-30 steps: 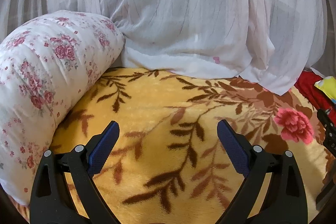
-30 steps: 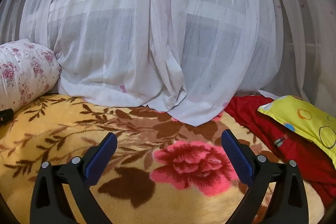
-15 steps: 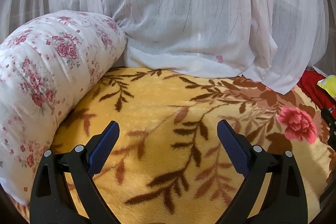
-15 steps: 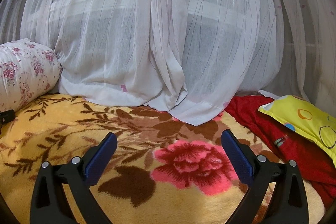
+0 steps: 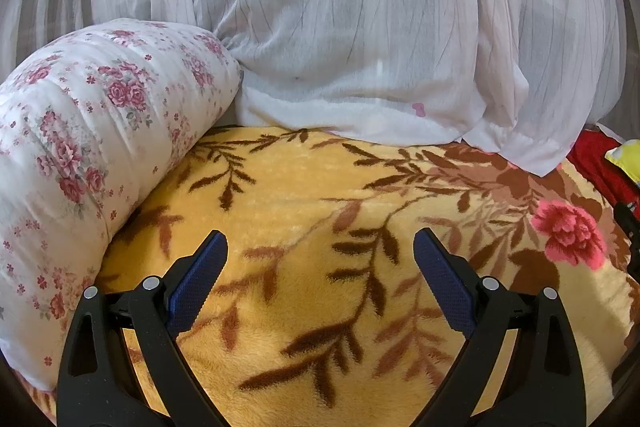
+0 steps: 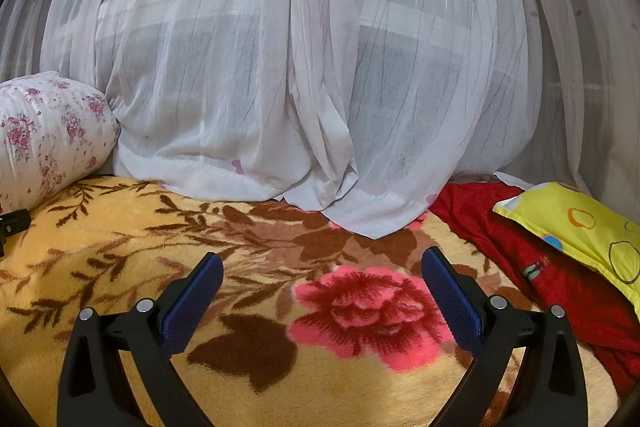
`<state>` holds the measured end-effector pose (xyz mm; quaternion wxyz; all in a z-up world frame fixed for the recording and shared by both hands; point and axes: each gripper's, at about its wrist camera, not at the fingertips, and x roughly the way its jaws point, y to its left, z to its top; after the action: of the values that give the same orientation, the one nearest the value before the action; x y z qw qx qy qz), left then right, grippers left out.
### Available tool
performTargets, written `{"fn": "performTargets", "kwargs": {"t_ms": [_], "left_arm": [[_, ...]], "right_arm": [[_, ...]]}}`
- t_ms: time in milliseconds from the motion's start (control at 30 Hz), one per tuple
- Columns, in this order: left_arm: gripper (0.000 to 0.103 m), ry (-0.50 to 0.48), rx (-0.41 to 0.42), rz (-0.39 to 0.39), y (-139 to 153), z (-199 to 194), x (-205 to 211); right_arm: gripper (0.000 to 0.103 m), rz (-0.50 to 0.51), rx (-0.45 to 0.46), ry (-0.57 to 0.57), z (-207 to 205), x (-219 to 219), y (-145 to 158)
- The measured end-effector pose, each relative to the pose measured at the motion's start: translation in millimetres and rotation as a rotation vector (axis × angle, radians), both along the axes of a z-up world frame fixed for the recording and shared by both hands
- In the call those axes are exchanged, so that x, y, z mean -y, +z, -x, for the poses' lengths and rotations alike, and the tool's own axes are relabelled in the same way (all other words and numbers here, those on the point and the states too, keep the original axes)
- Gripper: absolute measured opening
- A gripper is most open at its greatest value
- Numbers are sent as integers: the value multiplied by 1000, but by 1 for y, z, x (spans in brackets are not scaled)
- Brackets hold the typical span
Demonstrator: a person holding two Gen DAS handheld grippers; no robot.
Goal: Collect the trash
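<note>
No trash shows in either view. My left gripper (image 5: 320, 247) is open and empty above a yellow blanket (image 5: 304, 187) with brown leaf and pink rose print. My right gripper (image 6: 322, 267) is open and empty above the same blanket (image 6: 120, 227), over a large pink rose (image 6: 368, 307). The tip of the right gripper shows at the right edge of the left wrist view (image 5: 628, 223), and the tip of the left gripper shows at the left edge of the right wrist view (image 6: 14, 221).
A rolled white floral quilt (image 5: 80, 147) lies at the left, also in the right wrist view (image 6: 44, 131). A sheer white curtain (image 5: 360, 47) (image 6: 320, 67) drapes onto the blanket at the back. A red cloth (image 6: 560, 275) and a yellow pillow (image 6: 580, 227) lie at the right.
The left view has shifted slightly: the floral quilt and the rose sit a little further right in frame. The right view is nearly unchanged. Both grippers stay open.
</note>
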<state>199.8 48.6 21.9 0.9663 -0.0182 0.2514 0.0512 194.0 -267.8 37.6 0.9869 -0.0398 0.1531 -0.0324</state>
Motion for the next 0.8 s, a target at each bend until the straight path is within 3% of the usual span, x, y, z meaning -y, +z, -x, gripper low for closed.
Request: {"fn": "performTargets", "kwargs": {"t_ms": [800], "left_arm": [[92, -9, -4, -4, -3, -1, 0]], "right_arm": [[98, -2, -2, 3, 0, 1, -2]]}}
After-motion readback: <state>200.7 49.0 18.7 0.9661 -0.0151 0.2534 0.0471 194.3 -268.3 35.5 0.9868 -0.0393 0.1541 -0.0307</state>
